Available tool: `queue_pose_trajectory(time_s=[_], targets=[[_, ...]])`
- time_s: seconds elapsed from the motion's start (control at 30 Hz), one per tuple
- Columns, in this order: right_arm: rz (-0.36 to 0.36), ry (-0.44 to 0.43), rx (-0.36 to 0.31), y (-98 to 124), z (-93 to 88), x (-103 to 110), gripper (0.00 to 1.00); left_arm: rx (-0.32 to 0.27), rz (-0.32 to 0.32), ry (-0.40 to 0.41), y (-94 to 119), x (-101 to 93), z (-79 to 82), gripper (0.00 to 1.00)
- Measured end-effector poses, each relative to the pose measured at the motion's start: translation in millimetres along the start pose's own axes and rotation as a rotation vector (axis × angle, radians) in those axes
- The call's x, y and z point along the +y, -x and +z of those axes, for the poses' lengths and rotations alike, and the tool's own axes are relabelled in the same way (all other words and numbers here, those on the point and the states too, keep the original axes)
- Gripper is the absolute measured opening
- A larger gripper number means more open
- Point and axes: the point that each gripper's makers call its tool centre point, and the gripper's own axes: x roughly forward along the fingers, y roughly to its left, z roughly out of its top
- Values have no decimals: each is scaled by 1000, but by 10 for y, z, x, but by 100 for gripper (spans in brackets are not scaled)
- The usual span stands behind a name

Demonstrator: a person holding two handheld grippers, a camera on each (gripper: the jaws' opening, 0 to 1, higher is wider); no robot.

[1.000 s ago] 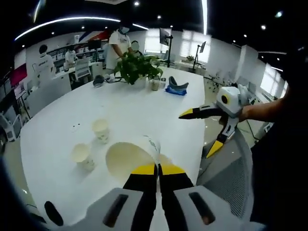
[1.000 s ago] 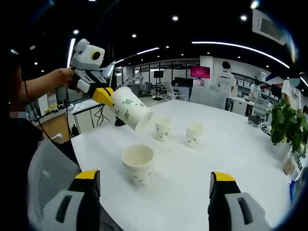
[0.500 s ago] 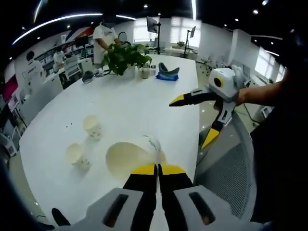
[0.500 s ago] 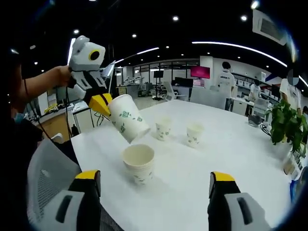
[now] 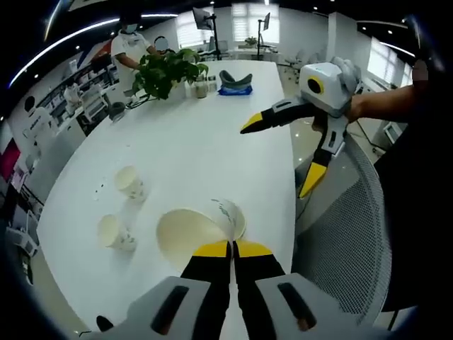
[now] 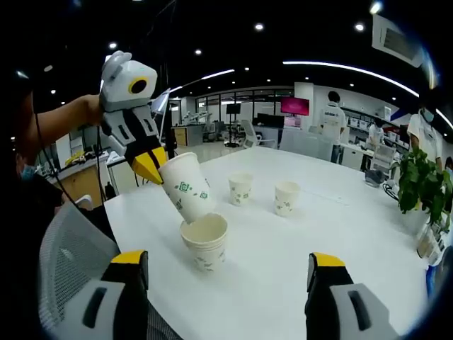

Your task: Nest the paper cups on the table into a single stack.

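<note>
left gripper point(image 6: 152, 166) is clamped on a cup point(image 6: 185, 188), tilted with its base right at the mouth of the stack point(image 6: 204, 243) by the desk's point(image 6: 297, 241) near edge, two cups point(image 6: 241, 188) farther in, right gripper point(image 6: 226, 273) wide open with nothing in it, nothing blocking.

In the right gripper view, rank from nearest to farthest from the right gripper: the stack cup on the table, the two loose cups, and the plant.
1. Stack cup, just ahead, left of centre, with the left gripper tilting its held cup into it.
2. Two loose cups, mid-table, side by side; too close to call.
3. Plant, far right edge.
</note>
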Motion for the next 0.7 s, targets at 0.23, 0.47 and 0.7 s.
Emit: queue_pose_trajectory(time_s=[0.23,0.47,0.7], targets=[[1,0,5,-5,-13,20,94,25,-3,-40,-36,-13,7,0],[0,0,6,-8,-19,17,94,41,-12,-74,-95,-61,63,0],[-5,-6,8,0,-48,4,94,54,-26,-95,-155,-108,93,0]])
